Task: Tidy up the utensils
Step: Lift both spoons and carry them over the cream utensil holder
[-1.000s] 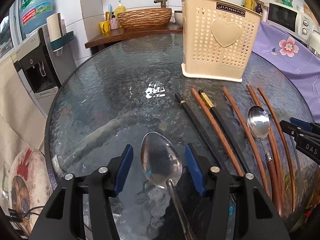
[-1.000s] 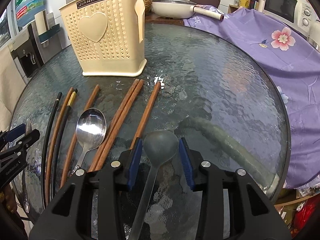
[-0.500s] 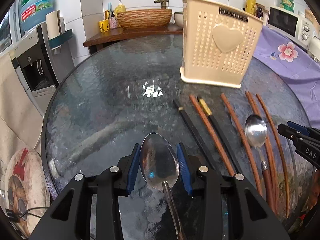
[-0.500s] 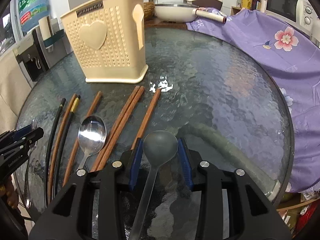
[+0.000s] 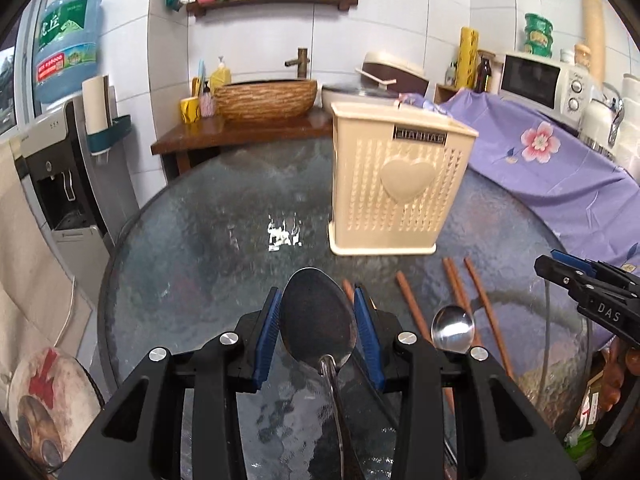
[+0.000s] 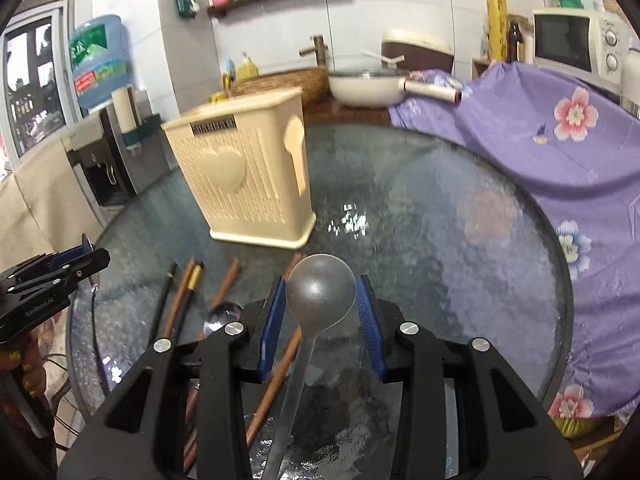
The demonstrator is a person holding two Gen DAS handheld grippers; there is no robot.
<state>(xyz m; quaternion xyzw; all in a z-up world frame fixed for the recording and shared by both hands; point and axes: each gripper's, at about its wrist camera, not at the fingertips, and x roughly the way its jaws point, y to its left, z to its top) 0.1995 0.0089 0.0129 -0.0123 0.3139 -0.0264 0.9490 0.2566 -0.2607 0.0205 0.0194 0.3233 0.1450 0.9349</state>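
Note:
My left gripper (image 5: 316,336) is shut on a steel spoon (image 5: 318,320), held above the glass table (image 5: 192,264). My right gripper (image 6: 320,320) is shut on a grey spoon (image 6: 321,284), also lifted. The cream perforated utensil holder (image 5: 396,180) stands at the back of the table; it also shows in the right wrist view (image 6: 244,184). A third spoon (image 5: 452,328) and several wooden and black chopsticks (image 5: 478,296) lie on the glass in front of the holder. The right gripper shows at the right edge of the left wrist view (image 5: 592,300).
A purple flowered cloth (image 6: 560,152) covers the table's right side. A white pan (image 6: 368,88) and a woven basin (image 5: 264,96) sit on the counter behind. A water dispenser (image 5: 52,168) stands to the left. The table's front edge is close below the grippers.
Both grippers have risen and tilted up with their spoons, so the holder and wall now fill more of the view. The left gripper went from open to shut on the spoon.

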